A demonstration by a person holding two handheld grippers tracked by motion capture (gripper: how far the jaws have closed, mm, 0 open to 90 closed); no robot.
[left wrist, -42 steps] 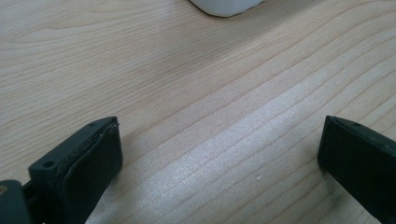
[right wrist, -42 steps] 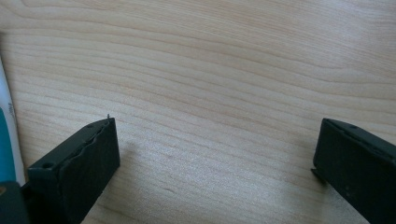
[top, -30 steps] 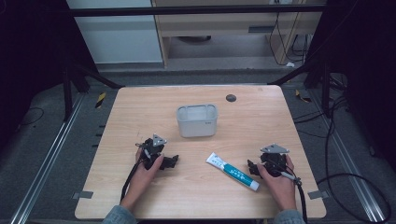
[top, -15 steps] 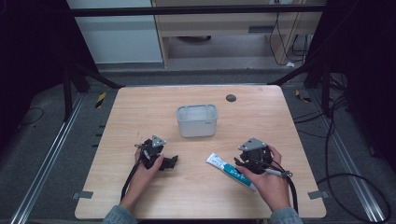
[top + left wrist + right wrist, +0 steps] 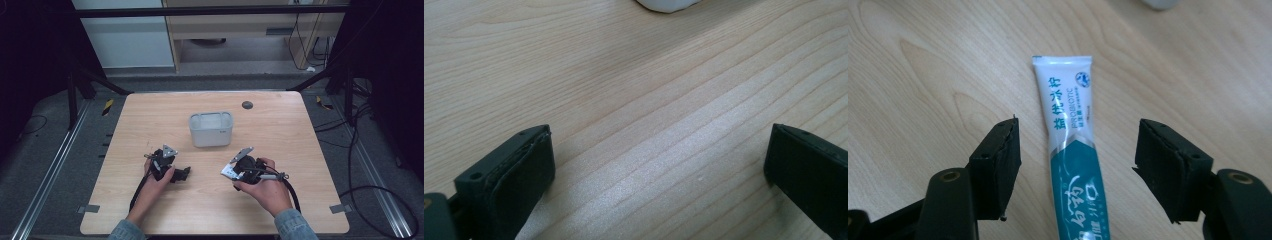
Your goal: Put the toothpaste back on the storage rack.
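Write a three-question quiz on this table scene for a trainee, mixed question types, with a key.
1. True or false: the right gripper has its jaws shut on the toothpaste tube.
2. Multiple choice: what lies between the jaws of the left gripper? A. a tube B. bare table C. a cap
3. Short answer: which object stands on the table beyond both grippers, near its middle?

Key
1. False: the jaws are open, one on each side of the tube, which lies flat on the wood.
2. B
3. The white tub.
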